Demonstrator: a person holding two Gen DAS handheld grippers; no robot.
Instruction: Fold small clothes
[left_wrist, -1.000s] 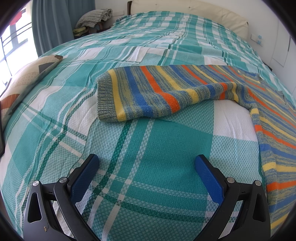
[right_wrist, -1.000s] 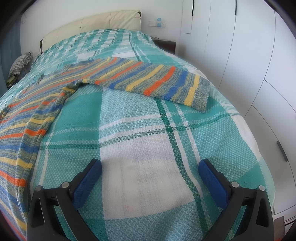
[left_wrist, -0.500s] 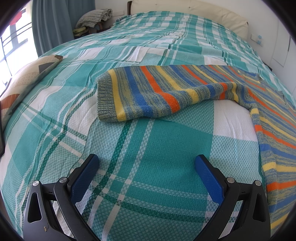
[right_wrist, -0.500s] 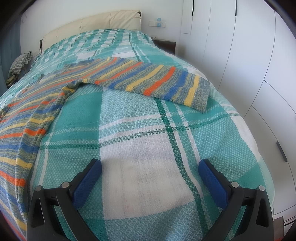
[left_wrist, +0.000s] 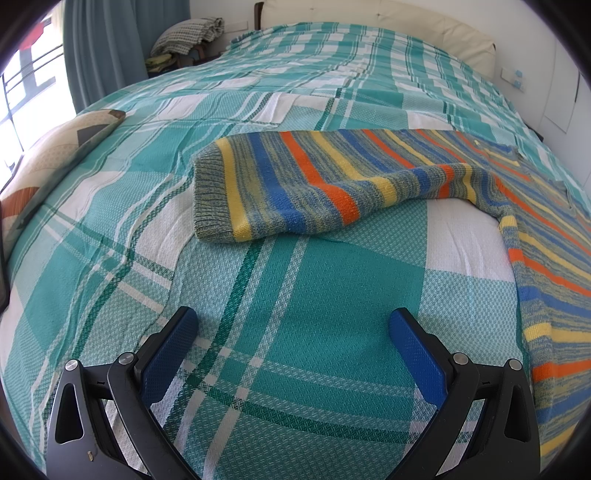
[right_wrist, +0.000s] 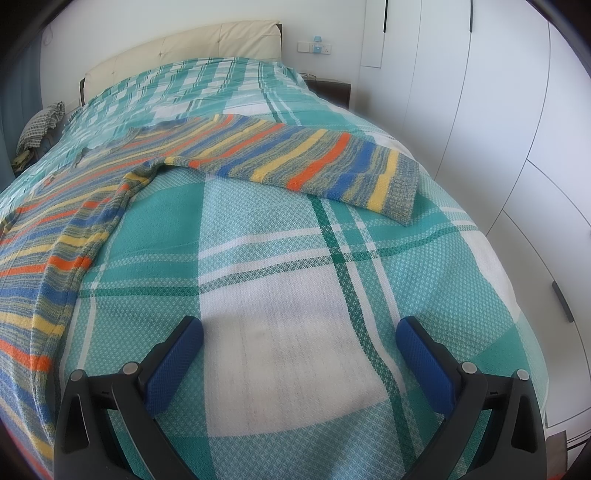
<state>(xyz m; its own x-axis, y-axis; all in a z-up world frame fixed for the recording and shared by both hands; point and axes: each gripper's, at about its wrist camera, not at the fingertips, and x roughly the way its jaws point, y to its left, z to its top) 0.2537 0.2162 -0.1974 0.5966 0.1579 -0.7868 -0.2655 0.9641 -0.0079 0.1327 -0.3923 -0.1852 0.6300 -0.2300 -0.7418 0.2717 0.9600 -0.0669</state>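
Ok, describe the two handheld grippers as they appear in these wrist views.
The left gripper and right gripper look alike: a black frame with triangular cut-outs, round silver pivot screws, and two long fingers faced with blue, finely dimpled pads. No cables, markings, hands or sleeves show in either view.

Sweater (left_wrist: 332, 184): knitted cloth, striped, matt, coarse yarn; ribbed knit at the cuff (left_wrist: 208, 195). Under it, bedspread (left_wrist: 314, 314): woven plaid cloth, matt, small waffle-like texture, lightly creased. Beyond the sweater, headboard (right_wrist: 184, 48): padded cream covering, smooth, tufted. Right of the sweater, wardrobe doors (right_wrist: 498, 110): smooth, white, faint sheen. Left hand-held gripper (left_wrist: 293, 325): black frame of matt plastic look, blue pads (left_wrist: 417, 350) with fine dimpled grain, small shiny metal-looking pins. Right hand-held gripper (right_wrist: 299, 332): same finish.
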